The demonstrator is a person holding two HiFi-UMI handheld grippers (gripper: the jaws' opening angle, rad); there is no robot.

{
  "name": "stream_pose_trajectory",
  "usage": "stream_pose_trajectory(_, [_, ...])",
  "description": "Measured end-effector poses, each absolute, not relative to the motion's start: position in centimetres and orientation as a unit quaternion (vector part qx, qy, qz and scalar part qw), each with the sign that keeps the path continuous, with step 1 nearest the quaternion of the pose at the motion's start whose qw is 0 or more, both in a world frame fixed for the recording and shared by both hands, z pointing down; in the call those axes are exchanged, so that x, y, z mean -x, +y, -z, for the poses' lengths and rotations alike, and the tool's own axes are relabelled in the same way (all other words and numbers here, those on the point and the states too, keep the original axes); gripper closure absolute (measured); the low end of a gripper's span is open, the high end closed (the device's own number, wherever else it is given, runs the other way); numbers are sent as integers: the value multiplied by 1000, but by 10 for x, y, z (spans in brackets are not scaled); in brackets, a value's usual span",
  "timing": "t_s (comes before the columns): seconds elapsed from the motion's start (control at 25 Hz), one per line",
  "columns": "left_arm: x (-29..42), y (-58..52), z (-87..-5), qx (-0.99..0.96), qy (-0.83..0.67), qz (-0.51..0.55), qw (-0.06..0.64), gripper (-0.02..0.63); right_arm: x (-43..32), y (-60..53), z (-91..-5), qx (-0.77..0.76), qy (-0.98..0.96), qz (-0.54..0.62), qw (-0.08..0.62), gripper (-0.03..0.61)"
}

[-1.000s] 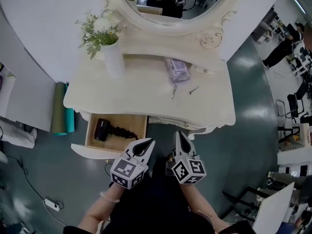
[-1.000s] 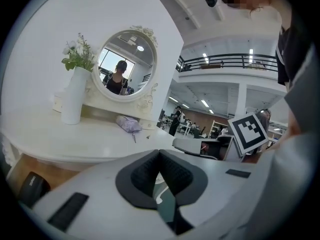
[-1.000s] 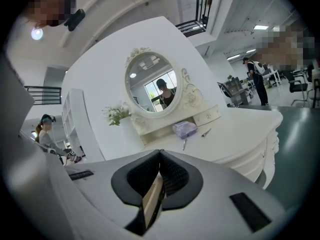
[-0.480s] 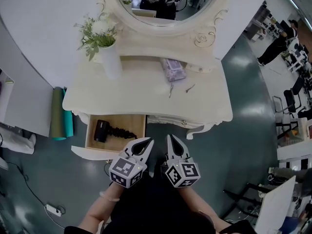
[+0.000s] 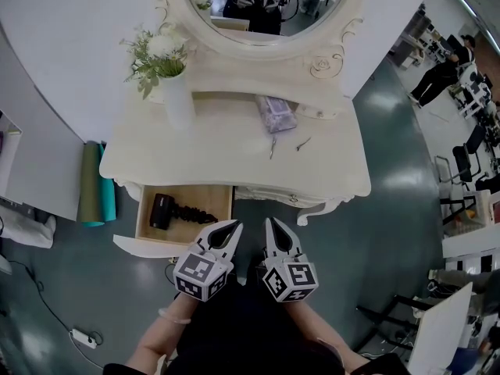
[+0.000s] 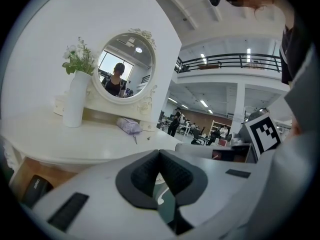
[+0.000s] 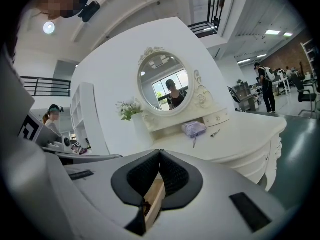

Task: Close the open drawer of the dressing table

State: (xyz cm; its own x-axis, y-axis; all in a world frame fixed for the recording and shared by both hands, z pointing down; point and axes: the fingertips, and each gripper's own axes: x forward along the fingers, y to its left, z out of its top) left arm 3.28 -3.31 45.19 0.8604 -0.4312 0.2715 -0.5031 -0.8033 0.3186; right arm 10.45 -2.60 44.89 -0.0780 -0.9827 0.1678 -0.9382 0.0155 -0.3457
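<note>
Drawer (image 5: 209, 200) gapes just beyond fingers (image 5: 221, 237) of left gripper (image 5: 233, 226), tips together.

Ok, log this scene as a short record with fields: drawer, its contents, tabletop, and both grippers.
drawer: open, pulled out on the dressing table's left side
contents: black tool with a wavy cord
tabletop: white vase of flowers, purple pouch, small metal tools
left gripper: jaws shut, empty, close to the drawer front
right gripper: jaws shut, empty
</note>
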Motion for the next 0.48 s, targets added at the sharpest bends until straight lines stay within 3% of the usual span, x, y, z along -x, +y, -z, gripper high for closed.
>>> stream_pose_trajectory(0.48, [-4,-40,-461,-931,-286,-98,203,615,-79,-40,-458,650,733,197,39,552])
